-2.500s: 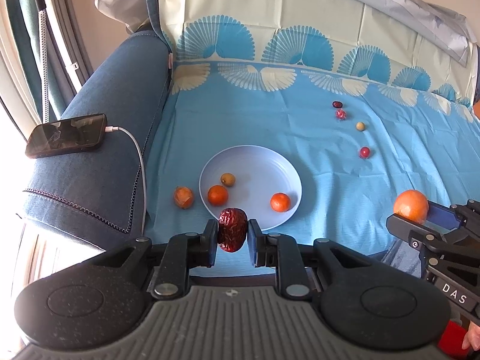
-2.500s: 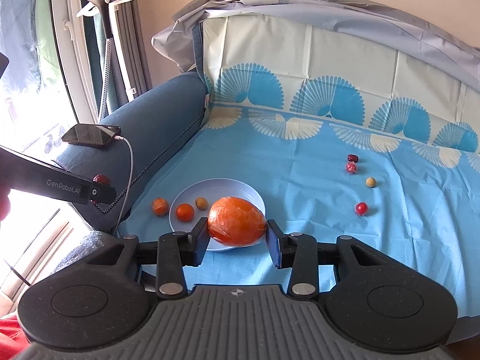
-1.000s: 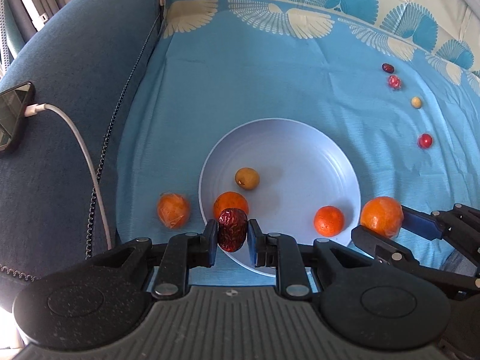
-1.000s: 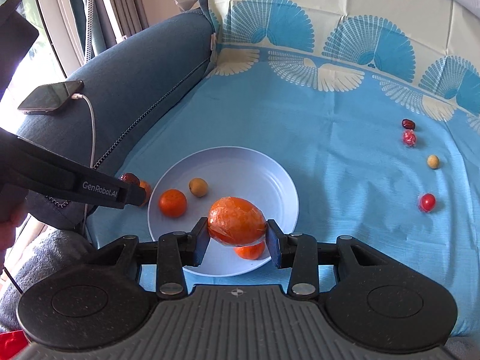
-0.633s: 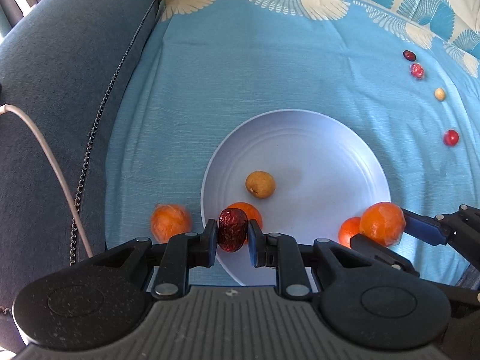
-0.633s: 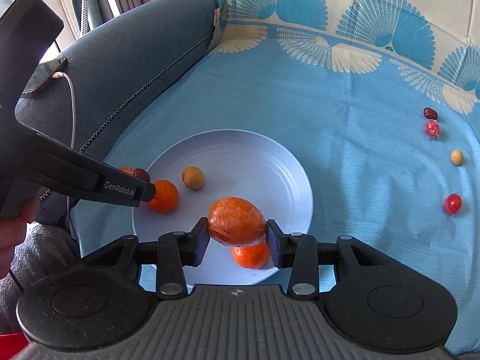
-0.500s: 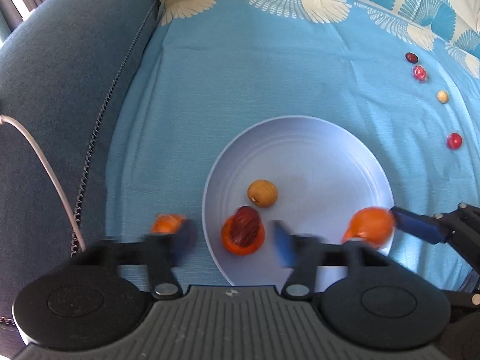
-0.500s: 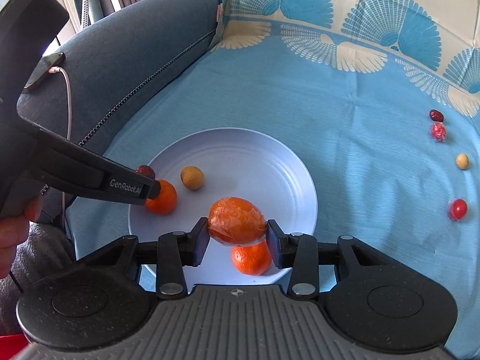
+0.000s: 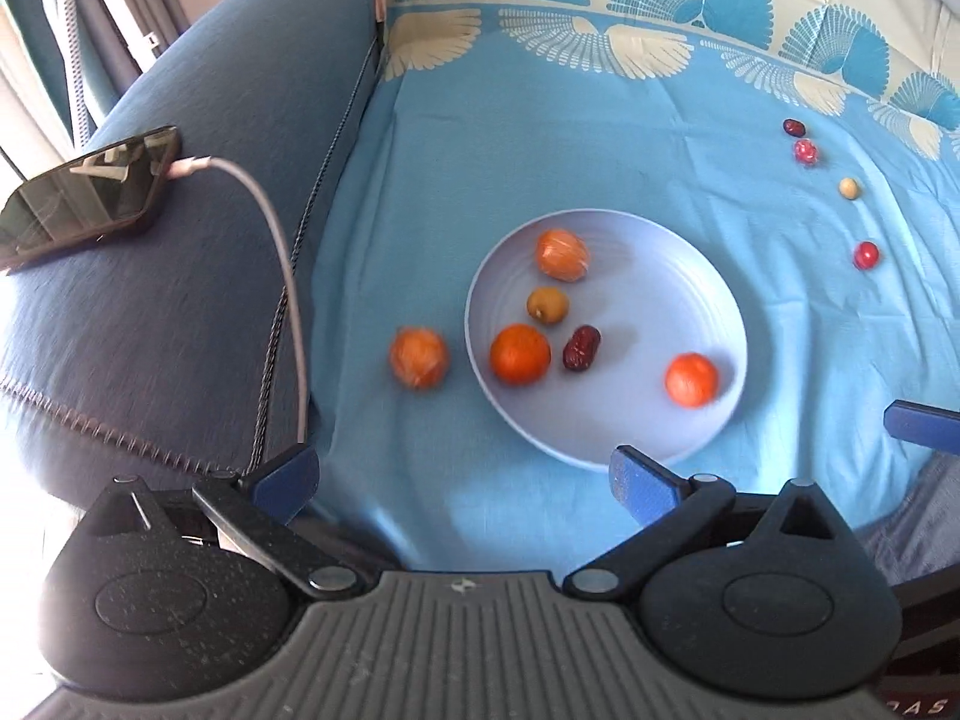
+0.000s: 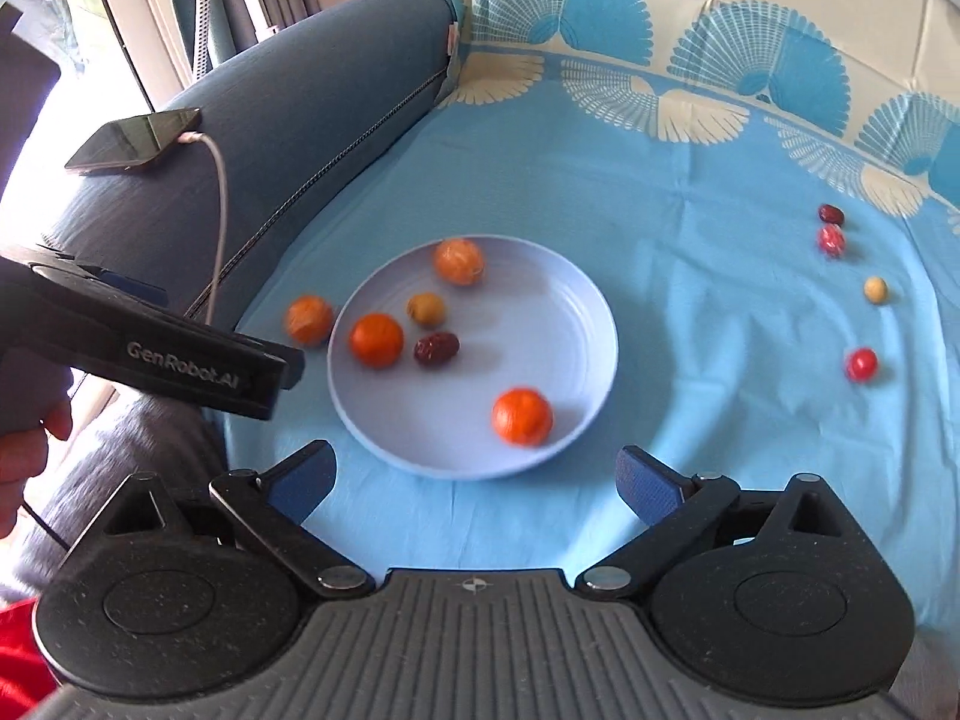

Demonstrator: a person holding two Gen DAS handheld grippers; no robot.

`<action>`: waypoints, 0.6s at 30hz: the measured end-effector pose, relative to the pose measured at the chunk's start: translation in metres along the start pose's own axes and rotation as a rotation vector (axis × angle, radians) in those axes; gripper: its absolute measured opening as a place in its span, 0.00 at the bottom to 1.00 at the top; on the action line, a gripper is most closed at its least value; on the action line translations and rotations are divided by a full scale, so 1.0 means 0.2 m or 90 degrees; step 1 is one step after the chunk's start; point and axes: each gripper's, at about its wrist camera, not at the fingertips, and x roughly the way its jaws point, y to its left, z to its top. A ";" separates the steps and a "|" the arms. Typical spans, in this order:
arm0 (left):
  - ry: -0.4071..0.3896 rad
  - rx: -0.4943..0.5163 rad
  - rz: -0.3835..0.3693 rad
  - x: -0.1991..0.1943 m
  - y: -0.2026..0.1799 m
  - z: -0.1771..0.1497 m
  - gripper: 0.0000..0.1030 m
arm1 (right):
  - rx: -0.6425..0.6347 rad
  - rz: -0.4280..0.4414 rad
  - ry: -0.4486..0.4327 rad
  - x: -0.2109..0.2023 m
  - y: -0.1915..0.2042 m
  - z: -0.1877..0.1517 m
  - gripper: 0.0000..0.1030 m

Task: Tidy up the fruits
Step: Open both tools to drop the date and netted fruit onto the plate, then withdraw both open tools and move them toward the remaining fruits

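Fruit sits gathered on the pale lilac round plate (image 9: 708, 324) at the middle of both views: a wrinkled dark red date (image 9: 581, 348) just right of a bright orange mandarin (image 9: 519, 354), a small tan round fruit (image 9: 546, 305) above them, a plastic-wrapped orange (image 9: 561, 254) near the upper rim, and another mandarin (image 9: 691, 379) at the lower right. A second wrapped orange (image 9: 419, 357) lies on the light blue patterned cloth (image 9: 600, 138) just left of the plate. Far right on the cloth, well apart from the plate, run a dark date (image 9: 794, 128), a red wrapped sweet-like piece (image 9: 806, 151), a tan ball (image 9: 848, 188) and a red cherry-like fruit (image 9: 866, 254).

Both claws have just been opening and now stand wide with nothing between their blue pads: the left gripper (image 9: 462, 477) at the bottom of its view, the right gripper (image 10: 474, 477) likewise.

At upper left a black phone (image 9: 84, 195) with a white cable (image 9: 270, 228) rests on the dark blue sofa arm (image 9: 180, 300).
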 end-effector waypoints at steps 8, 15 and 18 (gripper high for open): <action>-0.066 -0.011 0.002 -0.28 -0.01 -0.12 1.00 | -0.006 -0.045 -0.086 -0.28 0.03 -0.07 0.99; -0.116 -0.010 0.011 -0.46 -0.04 -0.19 1.00 | -0.035 -0.043 -0.131 -0.44 0.08 -0.15 0.99; -0.129 -0.011 0.016 -0.51 -0.04 -0.21 1.00 | -0.036 -0.045 -0.145 -0.49 0.09 -0.17 0.99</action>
